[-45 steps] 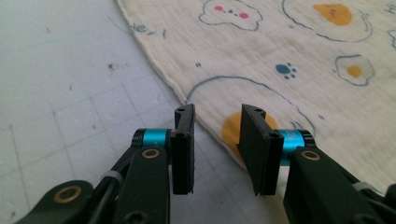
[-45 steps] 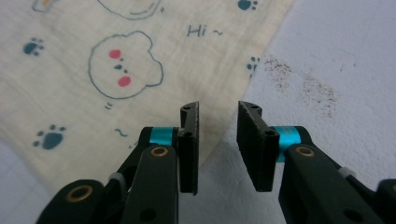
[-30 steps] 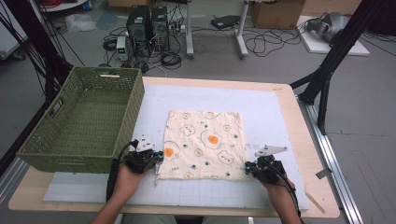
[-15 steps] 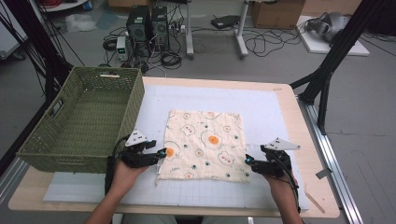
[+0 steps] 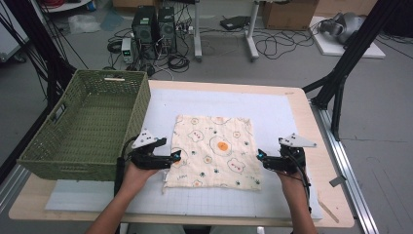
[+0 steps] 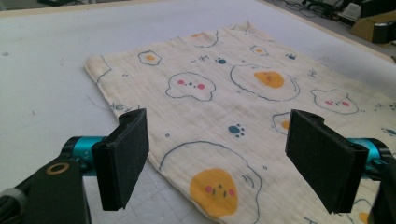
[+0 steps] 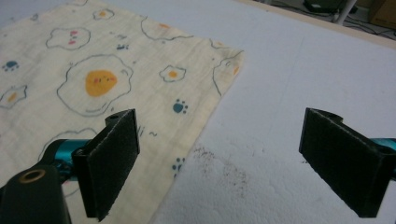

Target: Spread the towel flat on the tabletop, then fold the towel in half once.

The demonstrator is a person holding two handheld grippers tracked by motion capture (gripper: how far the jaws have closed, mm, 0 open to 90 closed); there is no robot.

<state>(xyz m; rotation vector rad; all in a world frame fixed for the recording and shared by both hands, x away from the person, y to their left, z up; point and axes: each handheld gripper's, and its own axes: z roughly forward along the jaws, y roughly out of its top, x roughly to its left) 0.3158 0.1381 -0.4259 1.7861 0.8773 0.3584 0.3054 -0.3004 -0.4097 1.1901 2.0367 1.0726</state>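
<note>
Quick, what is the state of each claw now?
Left claw: just opened, holding nothing, over the cloth.
Right claw: just opened, holding nothing, at the cloth's edge.

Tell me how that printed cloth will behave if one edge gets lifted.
The cloth is probably floppy: it lies flat with fine crinkles in the weave. It looks thin and light, so it should drape and sag. It may slide on the smooth white mat.

Grey floor [image 5: 389, 122] strewn with cables [image 5: 272, 46], computer towers [image 5: 156, 24] behind.

Cream egg-print cloth [image 5: 213, 150] lies spread flat on the mat [image 5: 282, 112].
</note>
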